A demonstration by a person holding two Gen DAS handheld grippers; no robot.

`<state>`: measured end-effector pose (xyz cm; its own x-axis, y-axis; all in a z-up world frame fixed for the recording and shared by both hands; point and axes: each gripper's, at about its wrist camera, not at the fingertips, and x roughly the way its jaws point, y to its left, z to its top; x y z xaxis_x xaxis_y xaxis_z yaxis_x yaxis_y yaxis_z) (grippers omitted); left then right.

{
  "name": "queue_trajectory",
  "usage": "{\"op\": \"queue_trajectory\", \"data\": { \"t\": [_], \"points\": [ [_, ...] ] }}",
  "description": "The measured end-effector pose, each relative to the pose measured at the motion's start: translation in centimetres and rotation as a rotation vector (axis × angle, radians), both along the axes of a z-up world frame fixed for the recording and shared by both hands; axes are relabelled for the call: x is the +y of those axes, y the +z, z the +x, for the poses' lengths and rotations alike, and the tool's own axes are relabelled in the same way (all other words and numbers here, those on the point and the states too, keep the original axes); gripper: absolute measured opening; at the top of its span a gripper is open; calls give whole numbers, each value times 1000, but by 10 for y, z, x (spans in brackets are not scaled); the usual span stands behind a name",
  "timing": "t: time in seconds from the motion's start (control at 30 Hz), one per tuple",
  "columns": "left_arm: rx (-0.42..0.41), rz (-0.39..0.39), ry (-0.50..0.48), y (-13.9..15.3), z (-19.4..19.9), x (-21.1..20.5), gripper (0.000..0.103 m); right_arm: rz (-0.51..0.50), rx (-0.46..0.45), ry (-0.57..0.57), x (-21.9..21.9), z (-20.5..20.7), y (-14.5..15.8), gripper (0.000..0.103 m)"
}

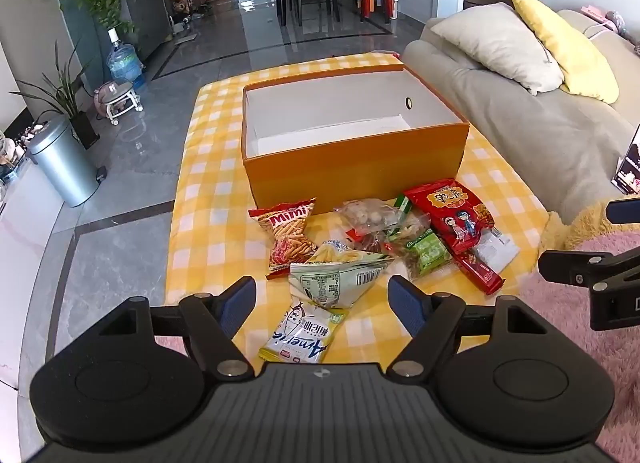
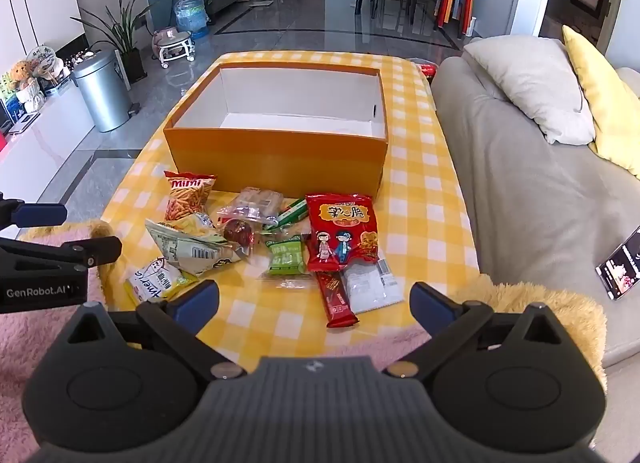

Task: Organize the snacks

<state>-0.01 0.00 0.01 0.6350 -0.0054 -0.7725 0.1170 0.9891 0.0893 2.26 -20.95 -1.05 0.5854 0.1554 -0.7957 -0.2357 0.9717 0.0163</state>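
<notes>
The orange box (image 2: 276,159) blocks the bench's (image 2: 420,199) far half; its open top is unobstructed. Snack packets (image 2: 280,239) crowd the middle, leaving bare cloth along the near edge.

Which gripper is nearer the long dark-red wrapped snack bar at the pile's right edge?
Right. The right gripper hovers open directly above and just short of the long dark-red wrapped snack bar. The left gripper hovers open over the yellow Amerie packet, with the bar off to its right.

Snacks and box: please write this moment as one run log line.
left gripper: open, empty | right gripper: open, empty | snacks: on cloth | orange box: empty
</notes>
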Motion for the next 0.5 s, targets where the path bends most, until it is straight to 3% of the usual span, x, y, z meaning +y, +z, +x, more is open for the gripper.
{"op": "queue_trajectory", "data": {
  "t": [0.5],
  "points": [
    [26,-5,-6,-2,2,-2,84,2,3,6,-2,3,0,99]
  ]
}}
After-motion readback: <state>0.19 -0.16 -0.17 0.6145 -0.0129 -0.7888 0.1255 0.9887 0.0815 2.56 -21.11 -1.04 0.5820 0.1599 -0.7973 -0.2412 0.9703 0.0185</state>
